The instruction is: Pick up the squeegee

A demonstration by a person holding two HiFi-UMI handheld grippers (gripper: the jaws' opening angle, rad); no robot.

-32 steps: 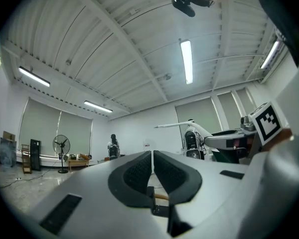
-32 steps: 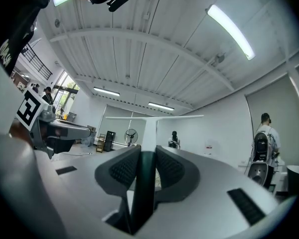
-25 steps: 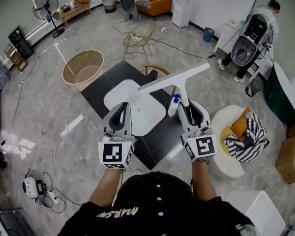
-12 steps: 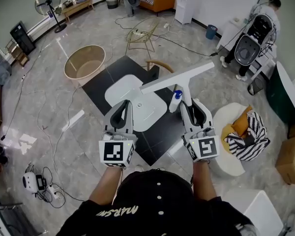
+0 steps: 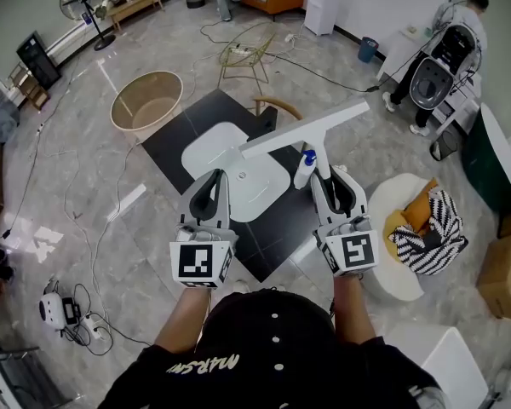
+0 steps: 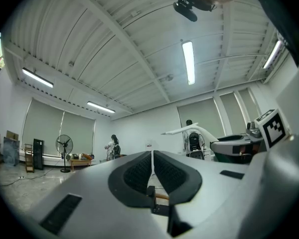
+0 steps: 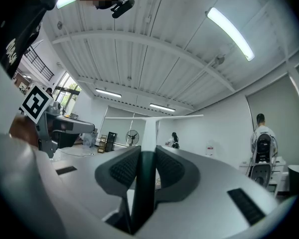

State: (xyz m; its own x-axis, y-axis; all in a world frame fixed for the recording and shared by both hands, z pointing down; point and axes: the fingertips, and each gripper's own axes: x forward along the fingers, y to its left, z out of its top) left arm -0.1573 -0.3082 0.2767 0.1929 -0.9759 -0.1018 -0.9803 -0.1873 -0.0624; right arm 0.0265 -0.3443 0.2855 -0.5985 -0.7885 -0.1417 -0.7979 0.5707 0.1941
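Nothing has moved in the last second: my right gripper (image 5: 330,186) stays clamped on the squeegee (image 5: 302,134), held aloft, left gripper (image 5: 214,187) closed and empty, so I judge the pickup done.

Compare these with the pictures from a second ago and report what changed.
Nothing has visibly moved, been gripped or let go. The right gripper still holds the squeegee by its handle, blade end up. The left gripper stays shut and empty beside it. Only the head view's framing drifts slightly.
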